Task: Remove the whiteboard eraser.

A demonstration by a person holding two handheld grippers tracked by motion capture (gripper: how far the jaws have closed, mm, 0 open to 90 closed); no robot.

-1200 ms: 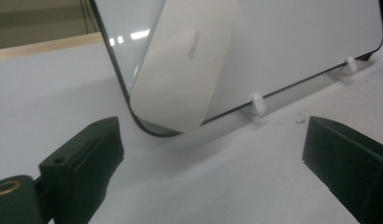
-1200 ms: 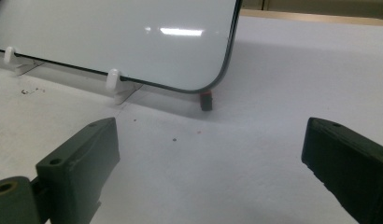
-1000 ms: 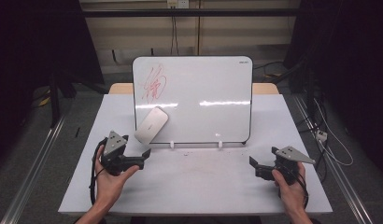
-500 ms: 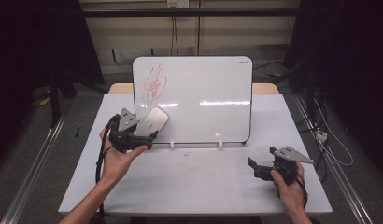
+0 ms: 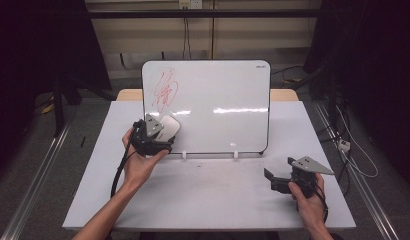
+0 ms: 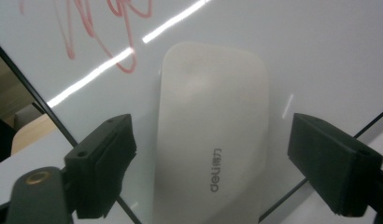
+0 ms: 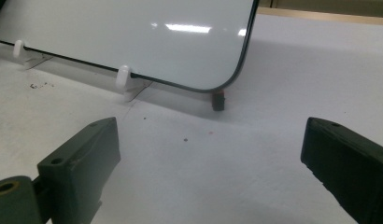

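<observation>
A whiteboard (image 5: pixel 218 105) stands upright on the white table, with a red scribble (image 5: pixel 166 91) at its upper left. A white eraser (image 5: pixel 169 129) clings to the board's lower left. My left gripper (image 5: pixel 160 140) reaches up to it. In the left gripper view the eraser (image 6: pixel 213 107) lies between the jaws of that gripper (image 6: pixel 213 163). The jaws have just been closing, and a gap still shows on each side, so it is open. My right gripper (image 5: pixel 270 180) rests low at the front right, open, with bare table between its jaws (image 7: pixel 210 172).
White clips (image 7: pixel 123 74) hold the board's lower edge, and a small dark foot (image 7: pixel 218 100) sits under its right corner. The table top (image 5: pixel 213 200) stretches in front of the board. Cables (image 5: pixel 353 150) lie on the floor to the right.
My left gripper has moved away from the table's front, up and right to the board, and now straddles the eraser. The right gripper has kept still.
</observation>
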